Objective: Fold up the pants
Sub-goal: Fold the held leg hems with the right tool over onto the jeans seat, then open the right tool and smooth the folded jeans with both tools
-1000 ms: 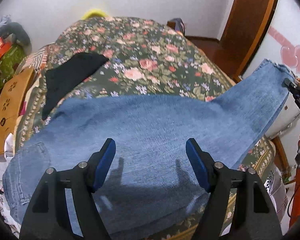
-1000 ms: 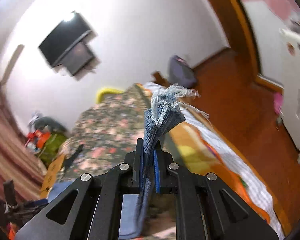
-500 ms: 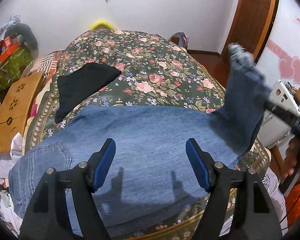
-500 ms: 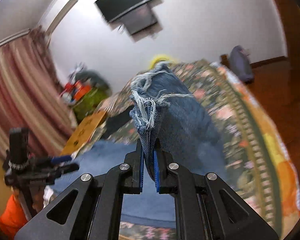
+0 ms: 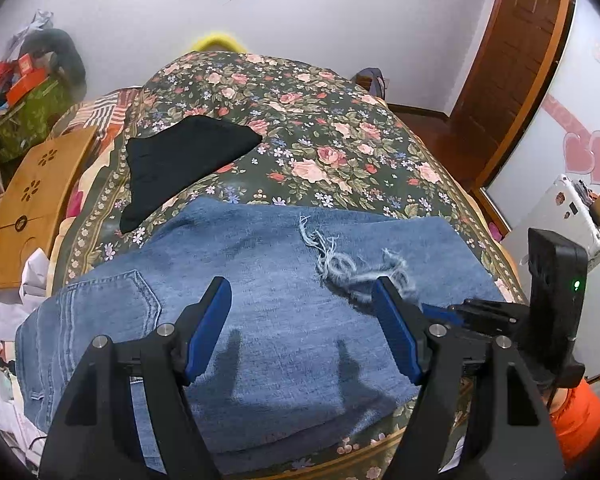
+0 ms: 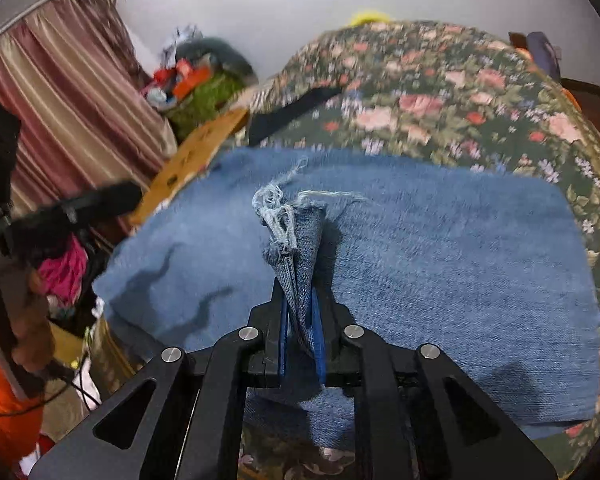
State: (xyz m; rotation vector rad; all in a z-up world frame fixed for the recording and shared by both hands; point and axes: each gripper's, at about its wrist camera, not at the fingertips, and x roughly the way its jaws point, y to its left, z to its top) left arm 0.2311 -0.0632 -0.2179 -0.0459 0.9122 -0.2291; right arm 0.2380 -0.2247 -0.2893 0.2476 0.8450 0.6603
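Floral bedspread (image 5: 320, 136) covers the bed where I am folding the jeans (image 5: 260, 300), which lie across its near edge, waist and back pocket to the left, the legs doubled over from the right. My right gripper (image 6: 300, 320) has its jaws clamped on the frayed hem (image 6: 284, 216), holding that end low over the middle of the denim; in the left view the ragged threads already rest on the cloth. My left gripper (image 5: 302, 328) hovers above the near side of the pants with jaws wide apart, holding nothing. A black garment (image 5: 184, 160) lies farther back on the left, clear of the work, beside a wooden board (image 5: 32, 208) at the bed's edge. I judge the denim heavy and fairly stiff for cloth, so it should hold a crease and drape without slipping, but a thick double layer needs a deep bite. The fold line on the right, or the waistband, looks the soundest place to grip next; the loose fringe would tear.
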